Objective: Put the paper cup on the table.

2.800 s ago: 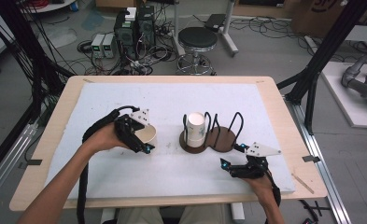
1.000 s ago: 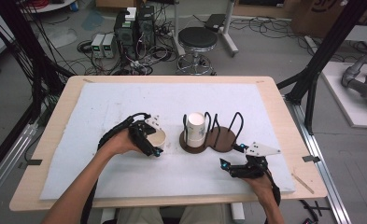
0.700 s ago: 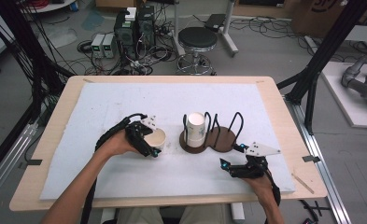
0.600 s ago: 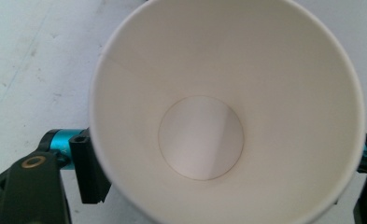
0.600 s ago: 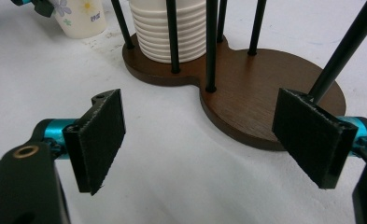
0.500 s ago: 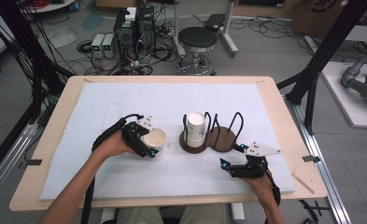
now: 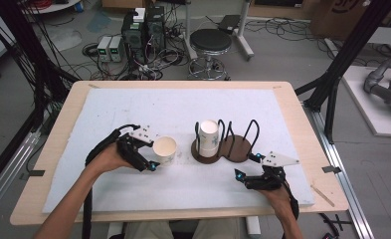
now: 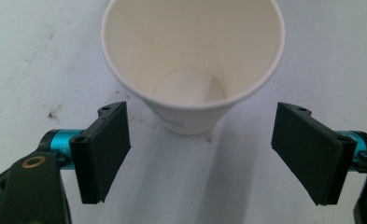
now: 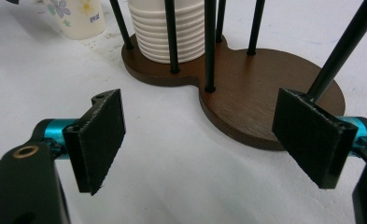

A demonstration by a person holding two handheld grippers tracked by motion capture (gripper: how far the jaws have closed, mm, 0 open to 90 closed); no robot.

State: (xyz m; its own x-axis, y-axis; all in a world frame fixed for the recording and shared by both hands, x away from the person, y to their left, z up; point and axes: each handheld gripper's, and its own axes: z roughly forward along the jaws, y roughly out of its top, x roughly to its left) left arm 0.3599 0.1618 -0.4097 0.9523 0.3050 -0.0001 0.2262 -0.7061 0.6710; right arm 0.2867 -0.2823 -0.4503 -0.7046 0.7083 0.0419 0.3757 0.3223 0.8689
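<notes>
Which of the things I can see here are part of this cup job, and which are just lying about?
In the job:
- single white paper cup, upright on the white mat, between the open left gripper jaws, untouched
- stack of white paper cups in the dark brown wooden holder with black wire hoops
- open right gripper, facing the holder

Lying about:
- black round stool
- computer boxes and cables on the floor

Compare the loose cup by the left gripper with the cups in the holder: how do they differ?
The loose cup stands alone on the white mat, mouth up and empty; the stacked cups are nested in the wooden holder among its black rods. The loose cup sits just ahead of the open left gripper, untouched; the stack is nearer the open right gripper. The loose cup shows a flower print; none is visible on the stack. Both are pale paper cups, upright.
</notes>
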